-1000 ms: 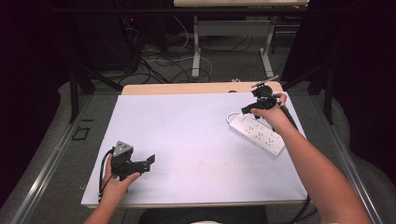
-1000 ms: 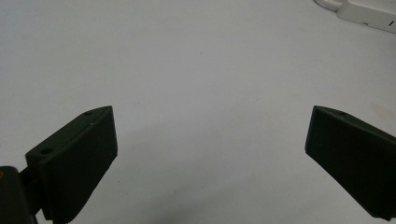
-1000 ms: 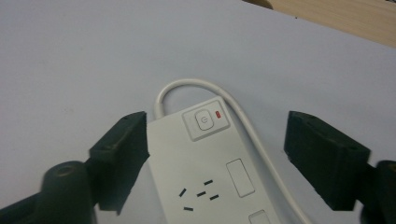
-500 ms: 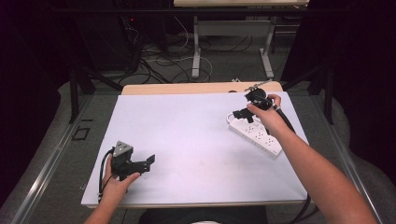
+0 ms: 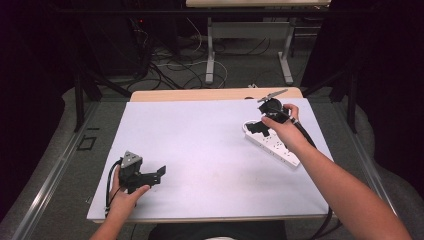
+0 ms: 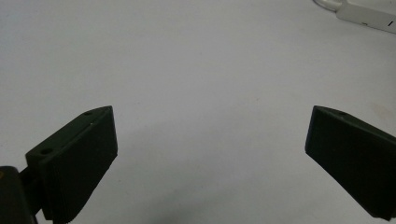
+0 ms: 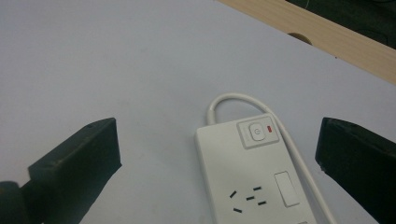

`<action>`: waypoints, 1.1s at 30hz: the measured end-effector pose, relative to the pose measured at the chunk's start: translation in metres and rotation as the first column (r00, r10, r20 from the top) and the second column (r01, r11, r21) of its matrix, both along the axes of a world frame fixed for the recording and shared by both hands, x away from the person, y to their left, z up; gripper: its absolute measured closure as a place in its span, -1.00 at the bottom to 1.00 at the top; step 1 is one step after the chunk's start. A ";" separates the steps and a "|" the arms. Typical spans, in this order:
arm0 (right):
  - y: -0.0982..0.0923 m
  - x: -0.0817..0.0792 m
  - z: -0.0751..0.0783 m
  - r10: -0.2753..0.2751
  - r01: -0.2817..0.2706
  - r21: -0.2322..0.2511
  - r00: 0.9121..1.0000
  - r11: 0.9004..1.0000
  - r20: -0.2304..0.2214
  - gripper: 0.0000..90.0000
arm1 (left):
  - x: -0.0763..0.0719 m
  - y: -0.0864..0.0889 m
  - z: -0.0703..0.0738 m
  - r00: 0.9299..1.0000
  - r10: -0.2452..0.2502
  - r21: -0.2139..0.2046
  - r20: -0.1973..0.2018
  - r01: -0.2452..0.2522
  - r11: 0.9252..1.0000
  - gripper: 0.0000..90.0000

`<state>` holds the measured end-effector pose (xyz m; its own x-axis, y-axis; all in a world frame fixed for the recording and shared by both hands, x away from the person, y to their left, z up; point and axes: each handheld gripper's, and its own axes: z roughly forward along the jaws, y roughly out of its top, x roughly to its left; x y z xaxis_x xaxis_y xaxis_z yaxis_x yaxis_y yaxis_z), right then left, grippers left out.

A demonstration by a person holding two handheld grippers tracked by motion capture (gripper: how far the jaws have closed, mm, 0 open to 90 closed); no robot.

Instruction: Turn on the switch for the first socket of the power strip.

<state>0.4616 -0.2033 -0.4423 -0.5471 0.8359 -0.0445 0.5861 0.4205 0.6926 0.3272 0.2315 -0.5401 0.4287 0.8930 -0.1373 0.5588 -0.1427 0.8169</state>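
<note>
two grippers over a white table [image 5: 210,150], one power strip [image 5: 272,143].
power strip lies right of centre; right gripper [image 5: 259,128] above its switch end, jaws just opened wide, empty; left gripper [image 5: 157,175] lower left, jaws apart.

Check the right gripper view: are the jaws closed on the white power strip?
No. The right gripper stands with its jaws wide apart, and the power strip lies on the table between them, untouched.
</note>
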 end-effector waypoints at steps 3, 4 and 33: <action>0.003 -0.007 0.003 0.014 -0.014 -0.004 1.000 1.000 0.013 -1.00 | 0.000 0.000 0.000 1.000 -0.001 0.000 0.000 0.001 1.000 -0.95; 0.004 -0.009 0.004 0.021 -0.021 -0.001 1.000 1.000 0.018 -1.00 | 0.000 0.000 0.001 1.000 -0.007 0.004 -0.008 0.007 1.000 -0.95; 0.010 -0.076 -0.008 0.133 -0.140 0.058 0.986 0.988 0.103 -1.00 | -0.001 -0.001 0.000 1.000 -0.007 0.000 -0.009 0.007 1.000 -0.95</action>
<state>0.3860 -0.1935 -0.4503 -0.6519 0.7565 -0.0521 0.4537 0.4441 0.7726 0.3264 0.2305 -0.5398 0.4332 0.8902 -0.1410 0.5656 -0.1468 0.8115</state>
